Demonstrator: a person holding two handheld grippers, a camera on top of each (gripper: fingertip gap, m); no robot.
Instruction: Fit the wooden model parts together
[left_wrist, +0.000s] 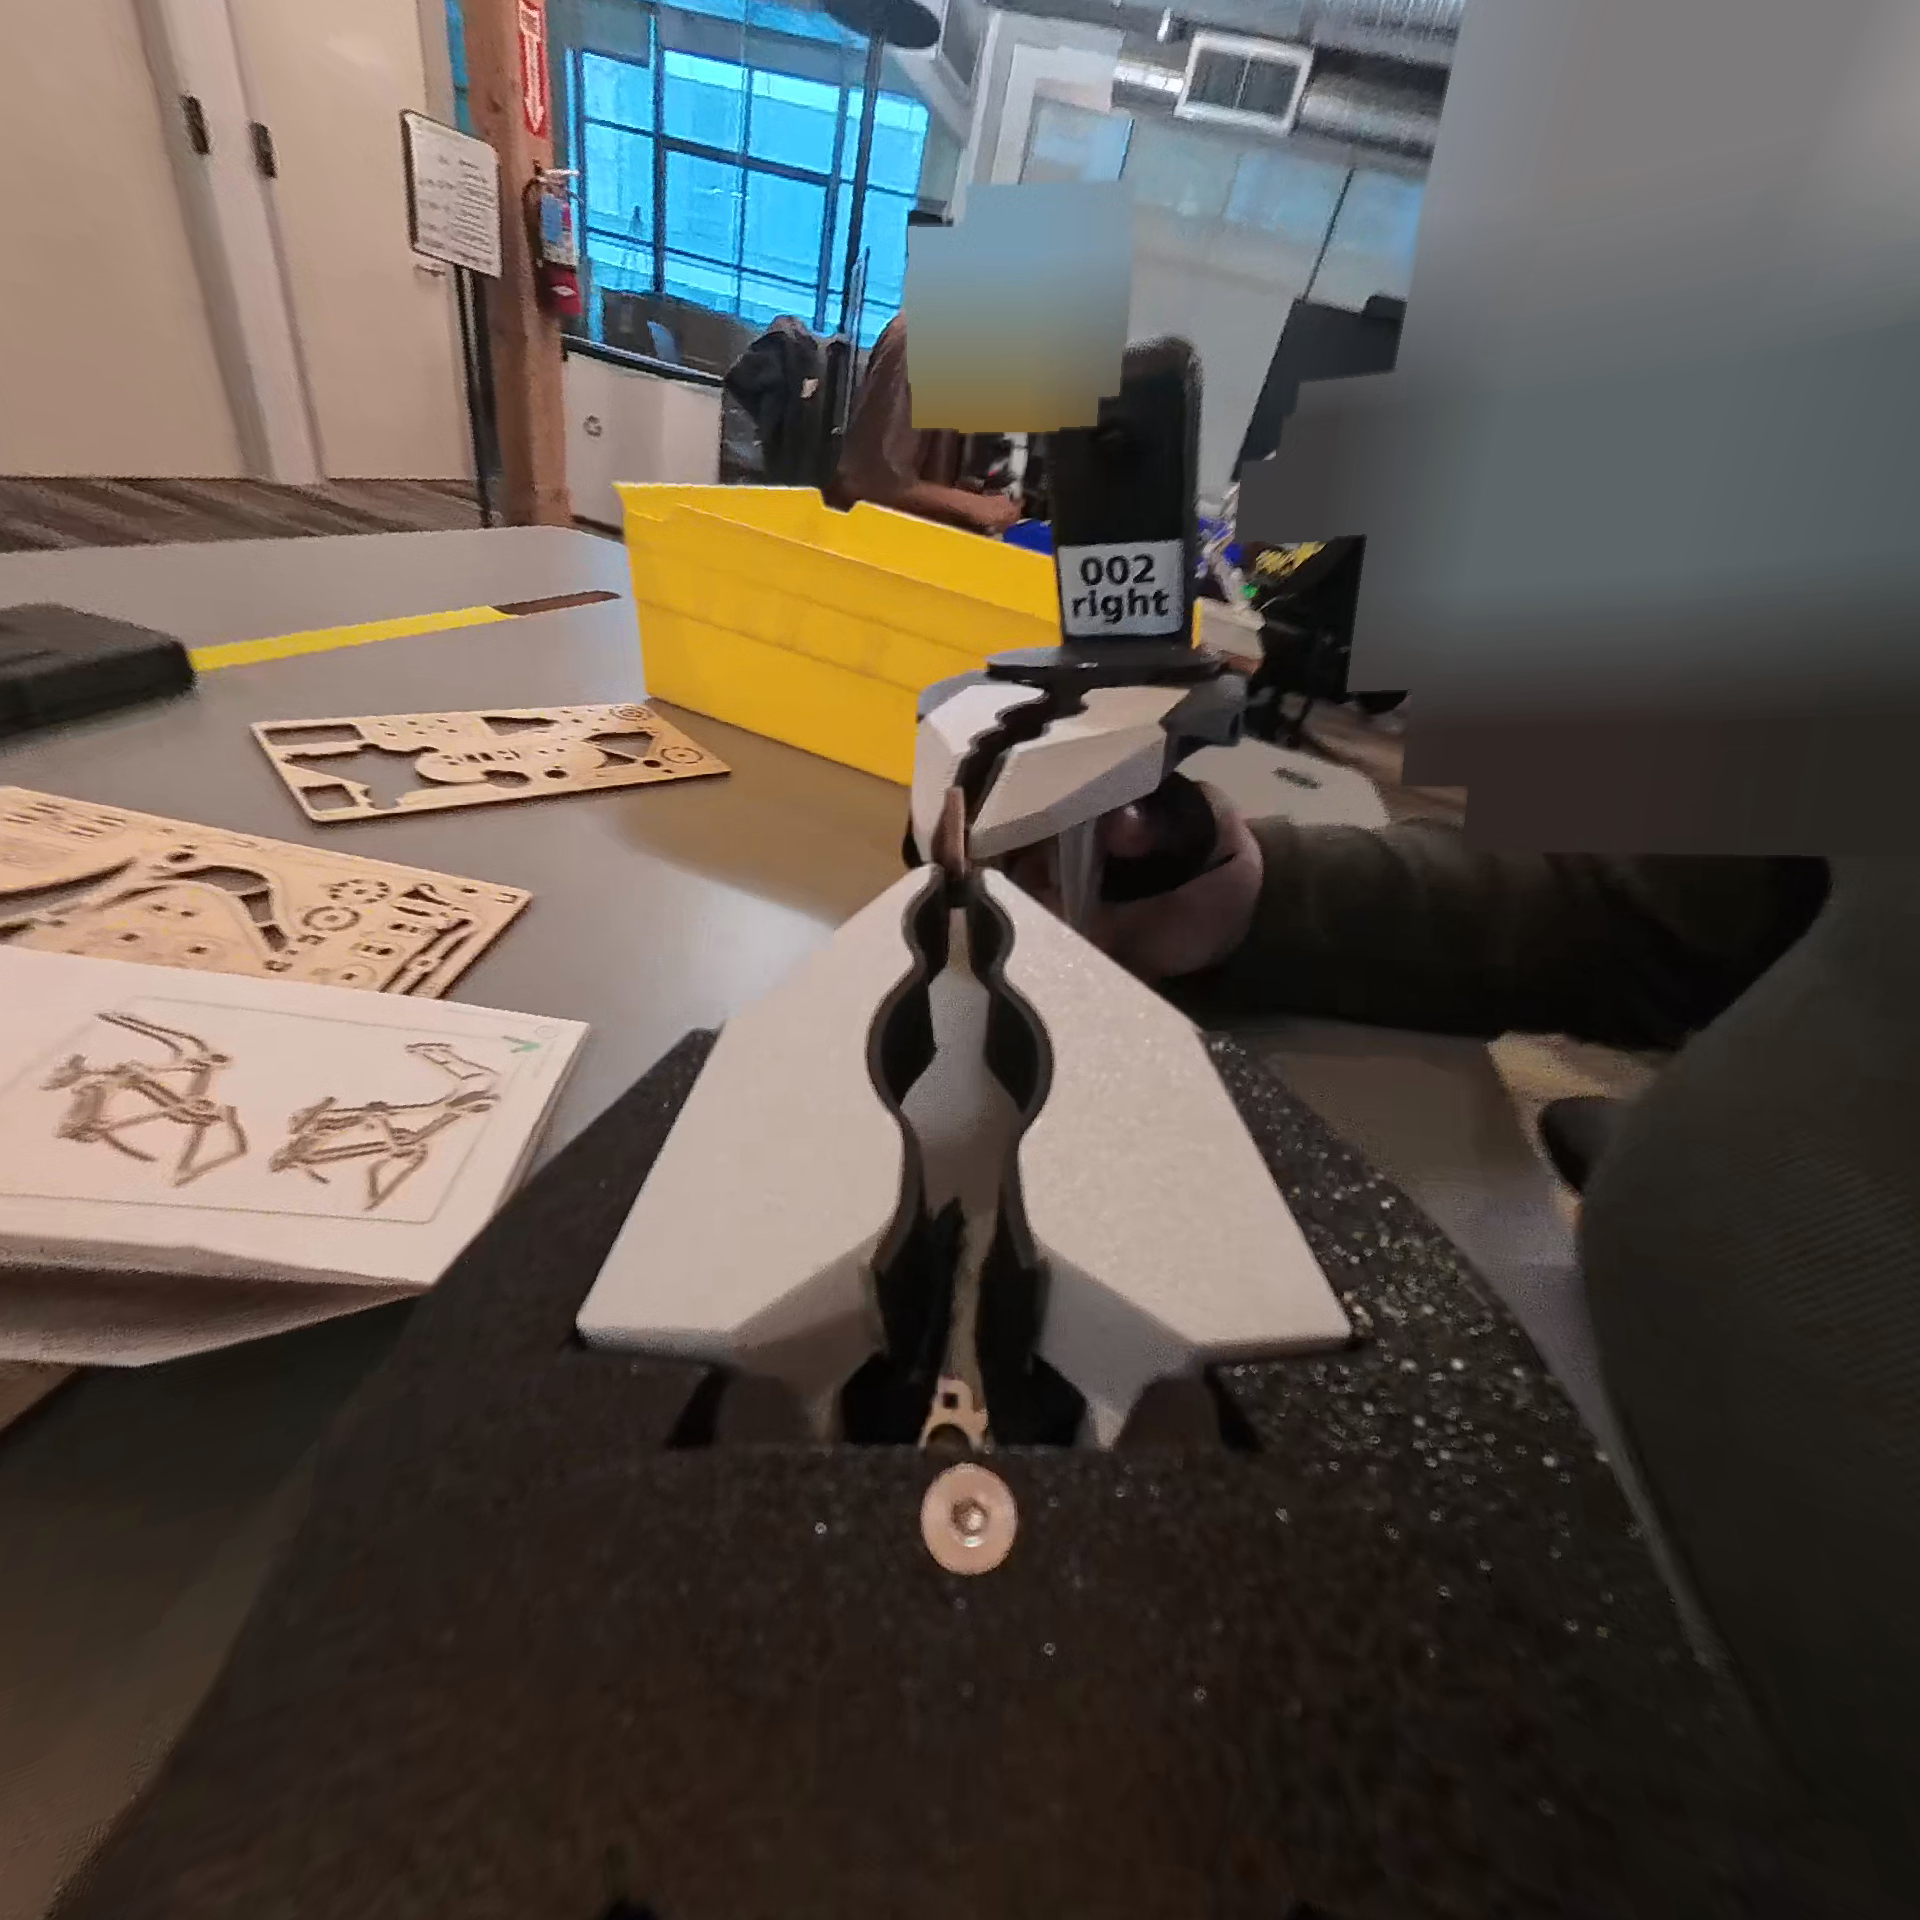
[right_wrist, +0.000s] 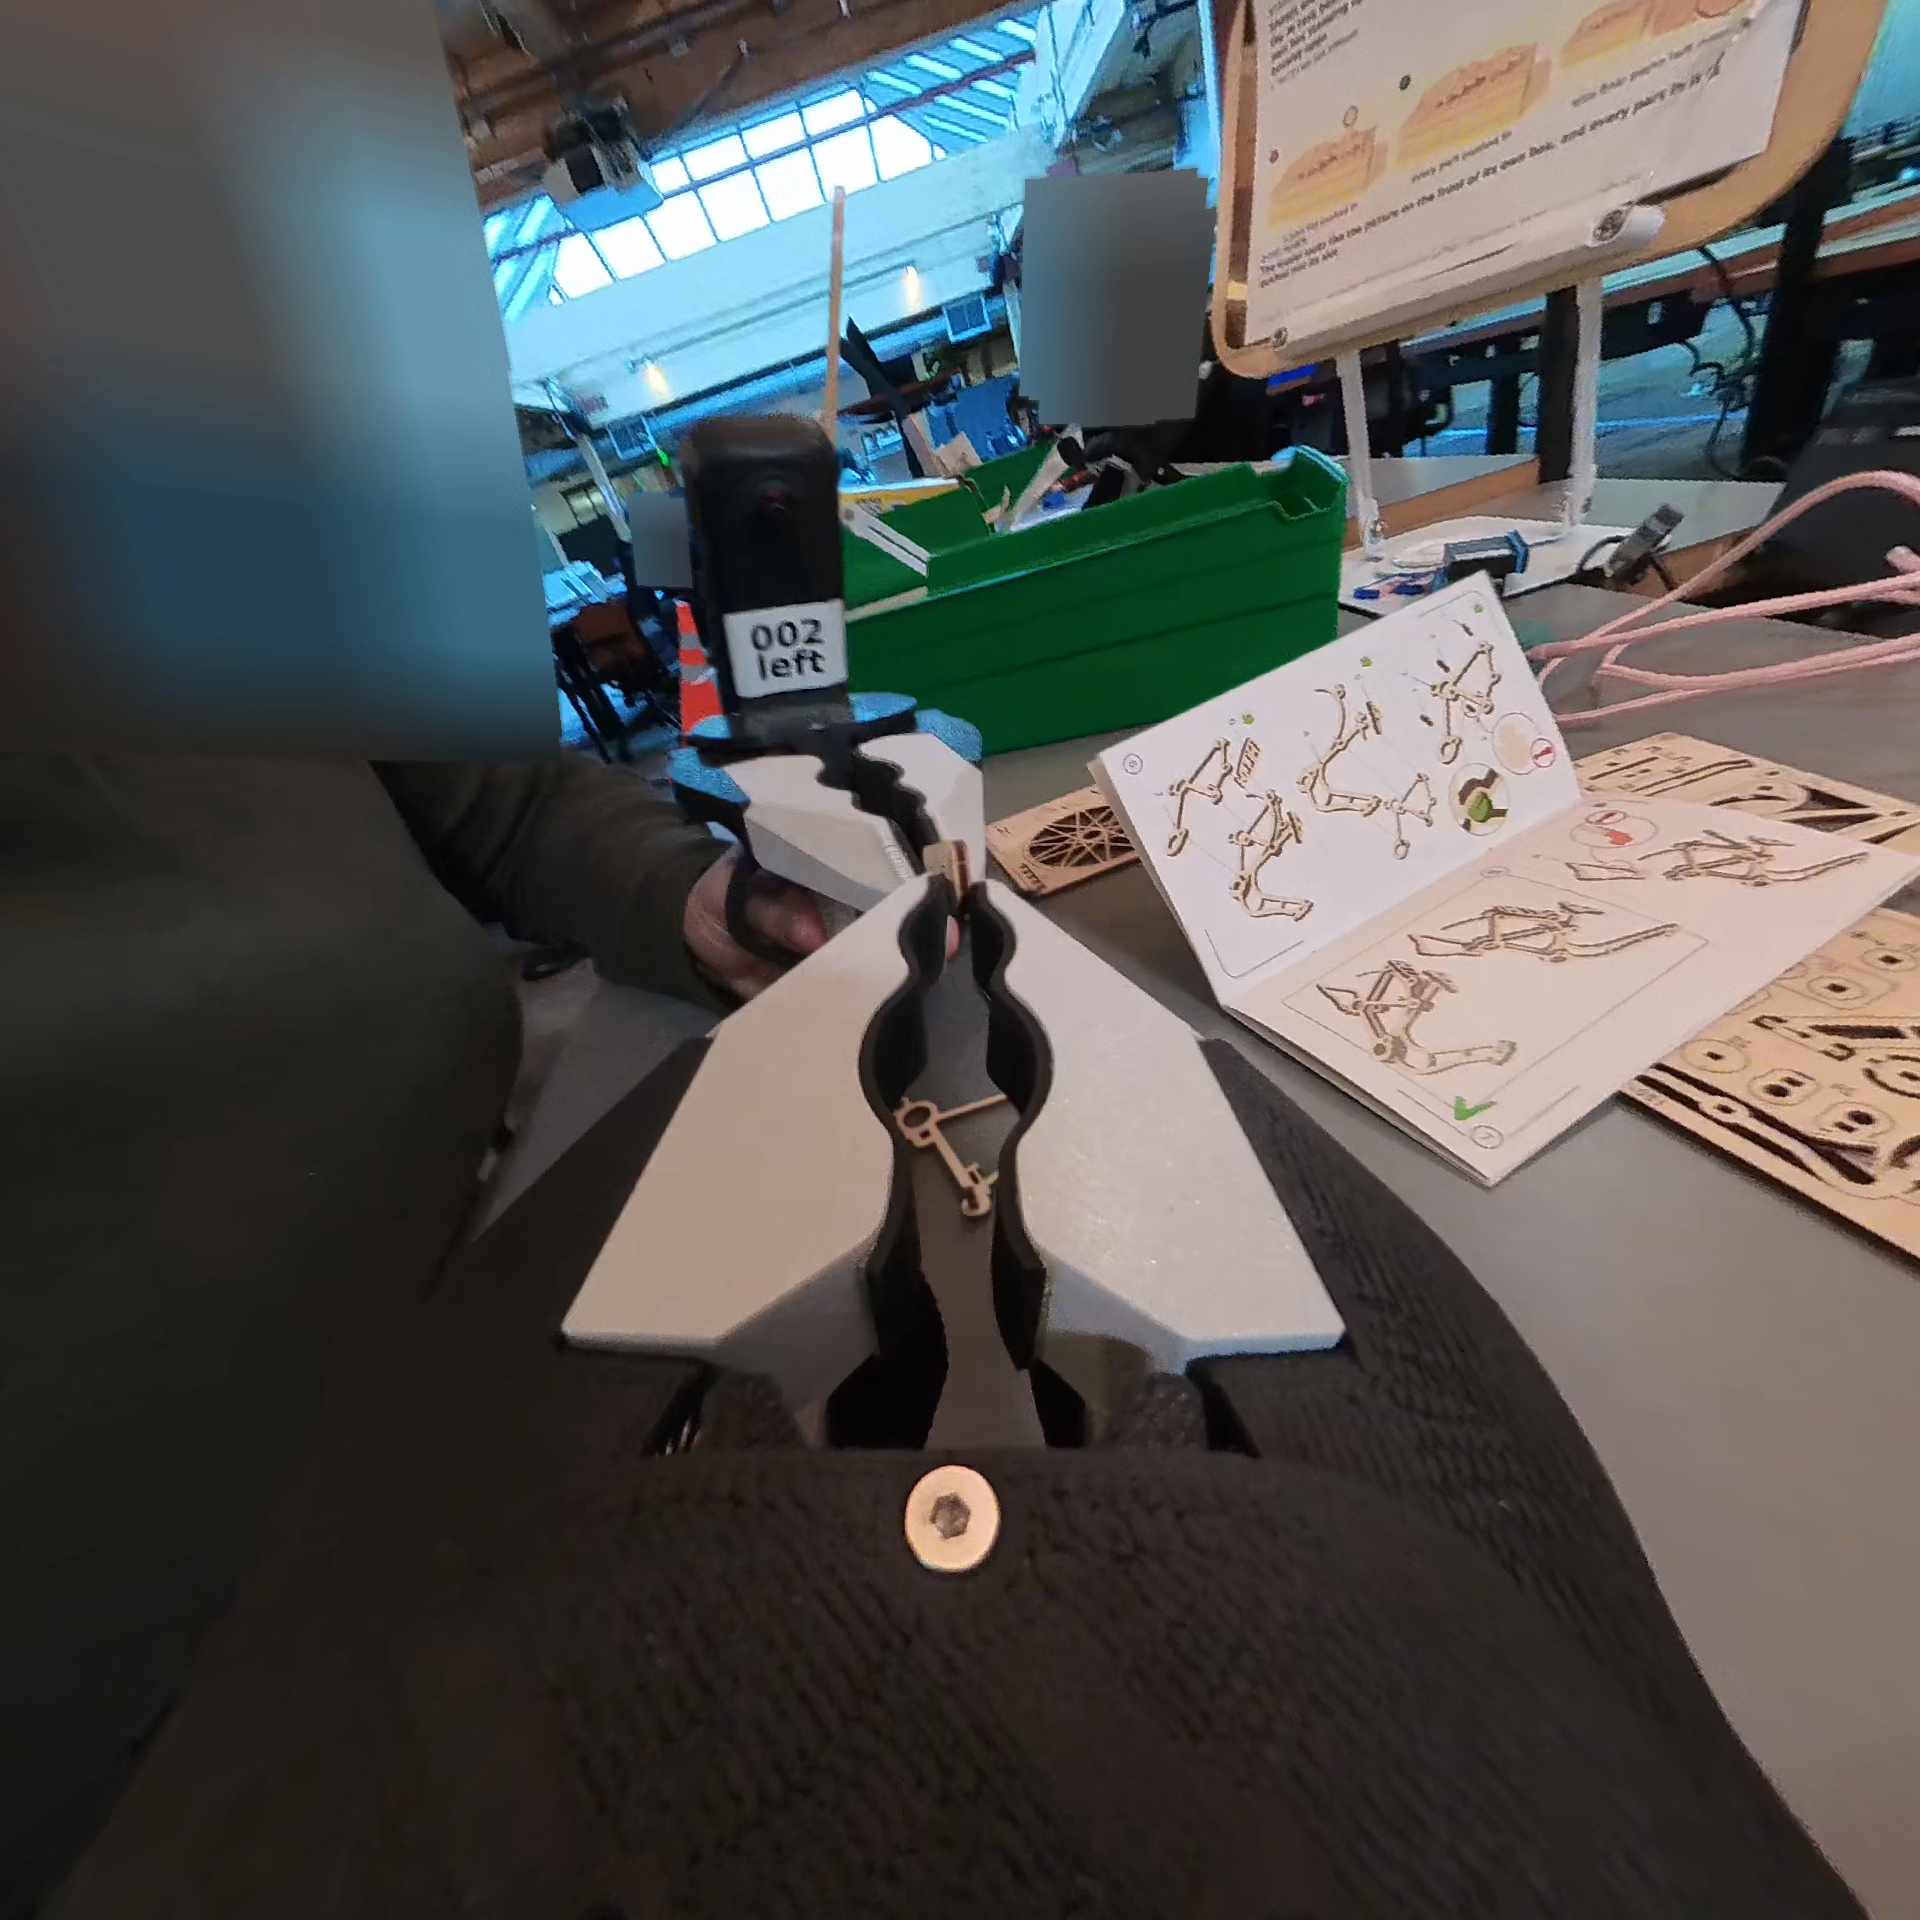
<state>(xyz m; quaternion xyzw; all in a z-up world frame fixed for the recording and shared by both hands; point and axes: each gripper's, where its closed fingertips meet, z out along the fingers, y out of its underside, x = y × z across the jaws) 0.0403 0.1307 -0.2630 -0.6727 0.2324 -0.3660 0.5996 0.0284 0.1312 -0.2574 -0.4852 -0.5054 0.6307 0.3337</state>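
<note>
- Yellow plastic bin (left_wrist: 790, 613) stands on the grey table (left_wrist: 644, 894) at about 12 o'clock in the left wrist view; its inside is hidden behind the near wall.
- Green plastic bin (right_wrist: 1101, 613) sits at 12 to 1 o'clock in the right wrist view, holding thin pale strips and other loose bits too small to tell apart.
- Small wooden part (left_wrist: 951, 831), thin and brown-edged, is held up above the table where the two tools' tips meet, near the centre of both views.
- Flat, pale wooden frame piece (right_wrist: 951, 1148) of slim joined bars lies on the table under the right gripper, seen through the gap behind its fingers.
- Laser-cut plywood sheets (left_wrist: 312, 914) with emptied cut-outs lie at 9 to 10 o'clock in the left view, beside an open instruction booklet (right_wrist: 1455, 935).
- Left gripper (left_wrist: 951, 883) points forward and level, its tips drawn together and clamped on the small wooden part.
- Right gripper (right_wrist: 951, 894) meets it tip to tip, jaws nearly together and pinching the same small part from the other side.
- Each tool is held by a hand (right_wrist: 748, 925) in a dark sleeve, reaching in from the side.
</note>
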